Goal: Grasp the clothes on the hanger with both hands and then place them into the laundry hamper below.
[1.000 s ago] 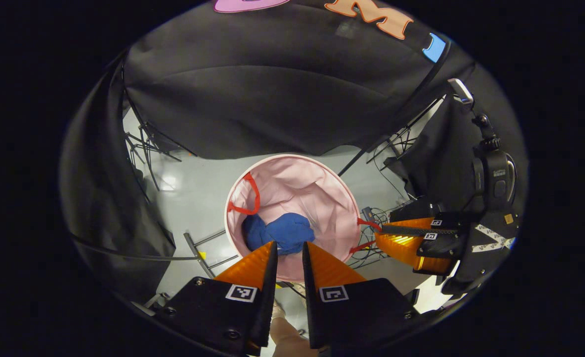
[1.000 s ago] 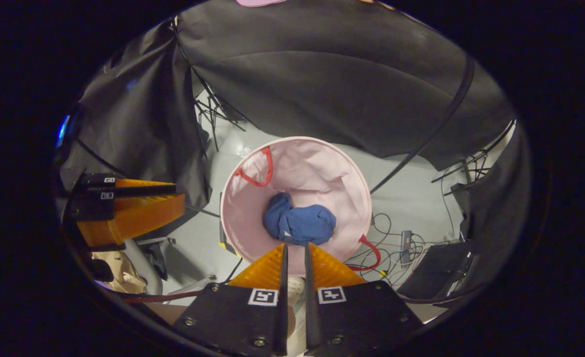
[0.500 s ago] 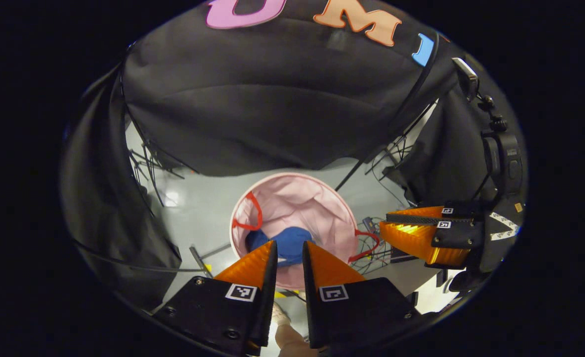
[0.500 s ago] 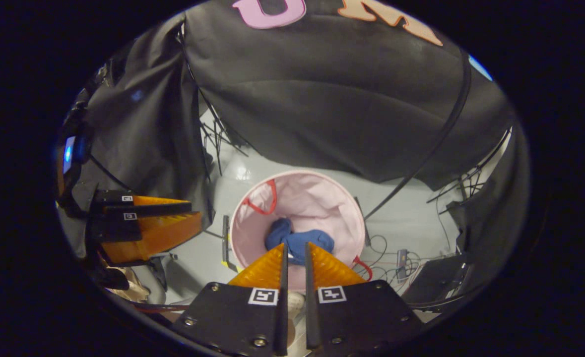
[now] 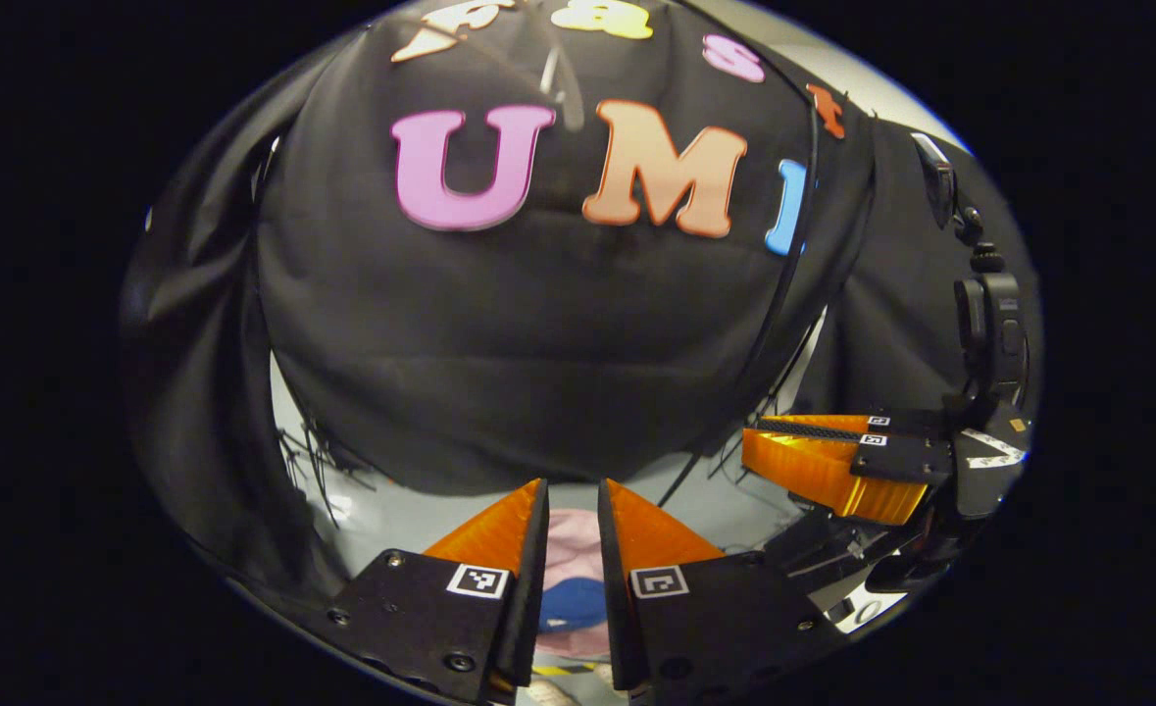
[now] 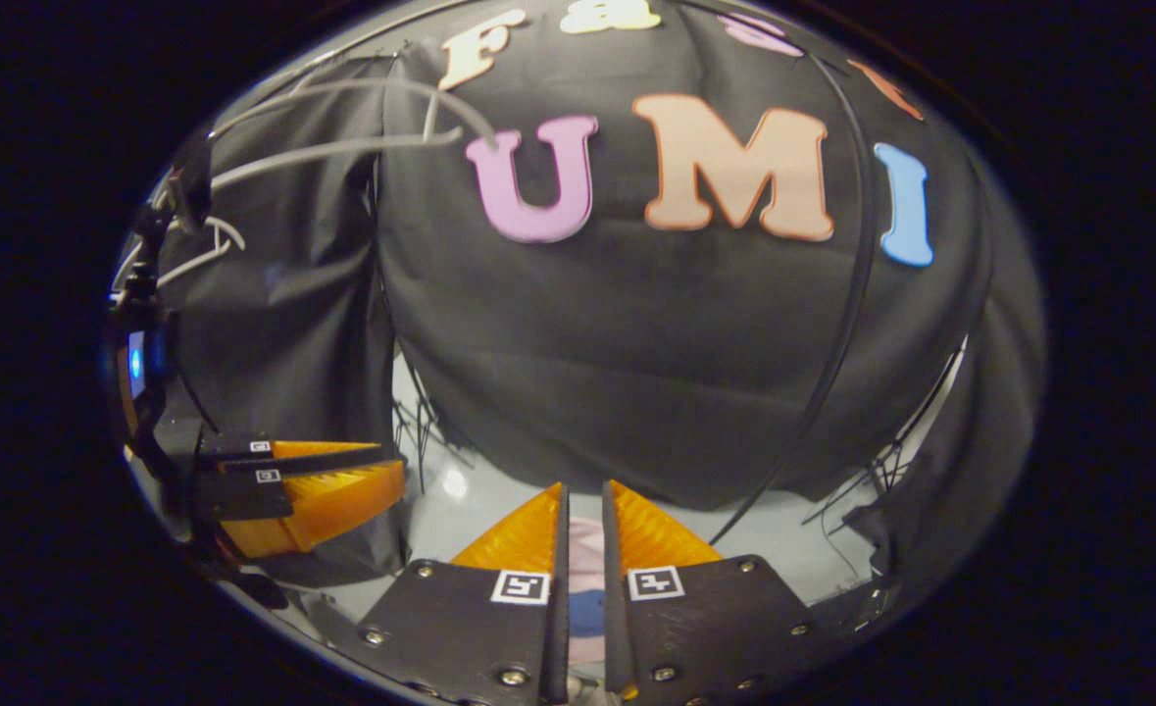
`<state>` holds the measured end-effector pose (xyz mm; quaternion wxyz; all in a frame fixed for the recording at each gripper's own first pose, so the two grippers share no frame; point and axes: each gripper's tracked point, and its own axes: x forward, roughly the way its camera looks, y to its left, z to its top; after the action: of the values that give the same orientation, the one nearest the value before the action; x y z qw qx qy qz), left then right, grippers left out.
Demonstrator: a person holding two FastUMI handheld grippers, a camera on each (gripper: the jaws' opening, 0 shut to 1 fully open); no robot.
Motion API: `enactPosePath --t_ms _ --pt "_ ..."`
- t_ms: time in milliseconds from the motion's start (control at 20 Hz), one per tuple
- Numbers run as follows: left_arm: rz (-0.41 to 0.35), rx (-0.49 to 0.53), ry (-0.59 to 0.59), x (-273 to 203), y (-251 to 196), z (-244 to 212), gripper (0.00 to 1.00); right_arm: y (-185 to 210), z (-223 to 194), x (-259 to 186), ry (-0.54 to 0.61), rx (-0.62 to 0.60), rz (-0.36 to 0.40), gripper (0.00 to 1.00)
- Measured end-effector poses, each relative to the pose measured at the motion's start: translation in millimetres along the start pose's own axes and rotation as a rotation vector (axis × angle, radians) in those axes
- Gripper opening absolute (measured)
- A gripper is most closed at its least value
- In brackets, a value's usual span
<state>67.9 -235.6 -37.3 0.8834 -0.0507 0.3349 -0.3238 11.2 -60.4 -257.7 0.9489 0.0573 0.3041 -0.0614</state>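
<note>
- Left gripper view: the laundry hamper (image 5: 578, 544), pink and round, is seen low down through the gap between the fingers, so it is judged to stand on the floor below the gripper; it is taken here as the landmark.
- The clothes (image 5: 568, 603), a blue bundle, are seen lying inside the hamper, away from both grippers; from this the drop is judged to be done.
- The left gripper (image 5: 572, 505) is held well above the hamper, tilted toward the wall cloth; its fingers are parted by a narrow gap and nothing is gripped between them, as fits a release already made.
- The right gripper (image 5: 793, 441) is seen off to one side of the hamper, level with the left one and well apart from it.
- Right gripper view: the hamper (image 6: 582, 549) and the blue clothes (image 6: 585, 610) are glimpsed through a thin slit. The right gripper (image 6: 582, 505) is held above the hamper, its fingers drawn almost together with nothing between them.
- The left gripper (image 6: 381, 466) is seen to the side, clear of the hamper.
</note>
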Motion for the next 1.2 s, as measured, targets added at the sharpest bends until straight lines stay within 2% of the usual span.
enactPosePath --t_ms 300,450,600,650,700,800,850,900,1000,1050,1150,1200 --pt "-0.009 0.045 -0.236 -41 -18 116 0.31 0 115 -56 -0.263 0.017 -0.005 0.15" --pt "-0.010 0.078 -0.368 -70 -30 172 0.31 0 151 -82 -0.354 0.009 -0.009 0.15" --pt "-0.001 0.113 -0.455 -94 -42 206 0.30 -3 182 -109 -0.440 -0.002 -0.017 0.15" --pt "-0.012 0.121 -0.479 -99 -49 216 0.30 -2 189 -114 -0.457 -0.004 -0.013 0.22" --pt "-0.023 0.127 -0.492 -107 -56 219 0.36 -3 194 -119 -0.477 -0.007 -0.020 0.19" --pt "-0.042 0.128 -0.506 -112 -65 221 0.60 -5 204 -132 -0.503 -0.017 -0.023 0.34" --pt "-0.043 0.126 -0.514 -114 -67 224 0.60 -6 207 -139 -0.511 -0.023 -0.025 0.35" --pt "-0.046 0.126 -0.518 -115 -70 226 0.60 -7 210 -145 -0.523 -0.025 -0.027 0.41" --pt "-0.042 0.127 -0.535 -118 -76 230 0.71 -12 215 -153 -0.535 -0.028 -0.034 0.53" --pt "-0.040 0.130 -0.540 -119 -78 231 0.80 -15 216 -156 -0.538 -0.029 -0.038 0.62" --pt "-0.029 0.134 -0.557 -121 -78 235 0.99 -20 218 -163 -0.547 -0.021 -0.039 0.73" --pt "-0.025 0.140 -0.563 -123 -81 236 1.00 -24 220 -164 -0.552 -0.016 -0.042 0.80"
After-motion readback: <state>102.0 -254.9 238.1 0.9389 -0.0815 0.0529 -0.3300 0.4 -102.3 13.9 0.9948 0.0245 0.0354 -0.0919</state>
